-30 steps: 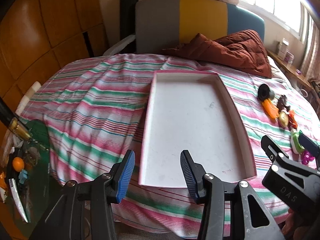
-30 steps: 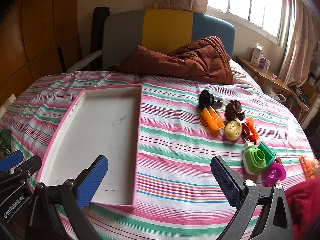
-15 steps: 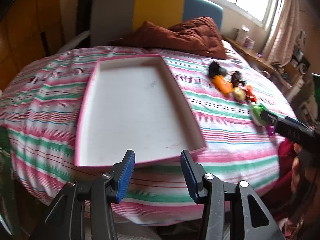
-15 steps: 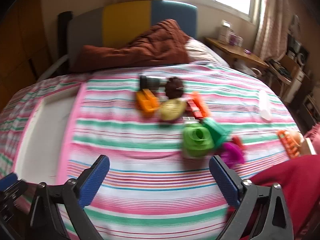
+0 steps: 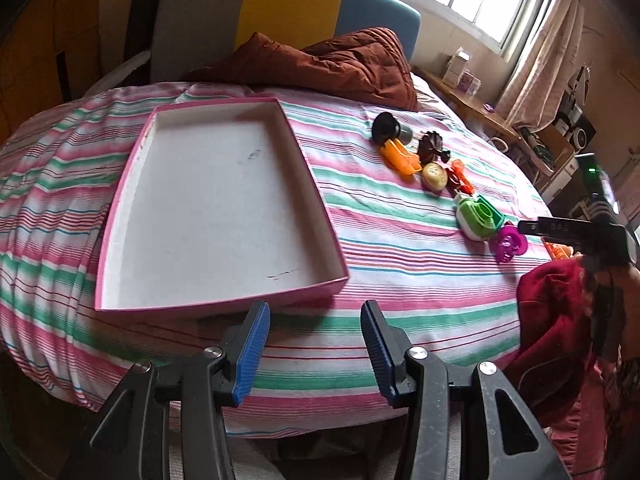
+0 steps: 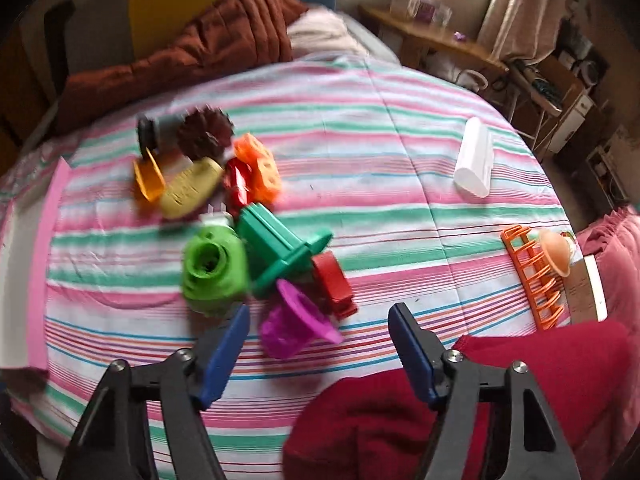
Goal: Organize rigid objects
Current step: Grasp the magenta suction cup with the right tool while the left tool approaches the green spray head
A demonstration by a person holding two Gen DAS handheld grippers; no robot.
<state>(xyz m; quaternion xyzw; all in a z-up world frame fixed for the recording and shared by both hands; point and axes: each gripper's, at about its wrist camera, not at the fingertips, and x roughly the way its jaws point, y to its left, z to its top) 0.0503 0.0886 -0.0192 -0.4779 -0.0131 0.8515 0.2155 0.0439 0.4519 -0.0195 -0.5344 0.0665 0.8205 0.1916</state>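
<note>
Left gripper [image 5: 314, 344] hangs over the near edge of the bed [image 5: 400, 248], jaws parted, nothing between the blue pads, tilted down at the striped cover. Just beyond its left finger: the near rim of the pink tray [image 5: 224, 304], a shallow box with a white floor, nothing in it. Tray sits on the left half of the bed, long side running away toward the headboard [image 5: 288, 8].

Right gripper [image 6: 318, 340] is over the near right part of the bed, jaws closing, pads not pressing on anything. The purple funnel-shaped piece [image 6: 292, 328] lies just ahead of the gap, nearer the left finger; view is blurred, so contact cannot be judged. From the left wrist view the right gripper's finger reaches in from the right edge beside that purple piece.

Toy cluster right of the tray, near to far:
- red piece [image 6: 334, 284] touching the purple one
- light green round piece [image 6: 214, 268] against a dark green flanged piece [image 6: 280, 248]
- yellow oval [image 6: 192, 190], small red piece, orange block with holes [image 6: 260, 168]
- orange scoop-shaped piece [image 6: 148, 178], brown spiky piece [image 6: 204, 132], black-and-grey cylinder [image 6: 158, 132]

Well apart, toward the right edge: orange rack [image 6: 532, 276] with a peach cup-shaped piece on it, and a white cylinder [image 6: 474, 158] farther back. Dark red cloth [image 6: 440, 396] at the near right corner. Brown quilt [image 5: 344, 64] bunched at the far end.
</note>
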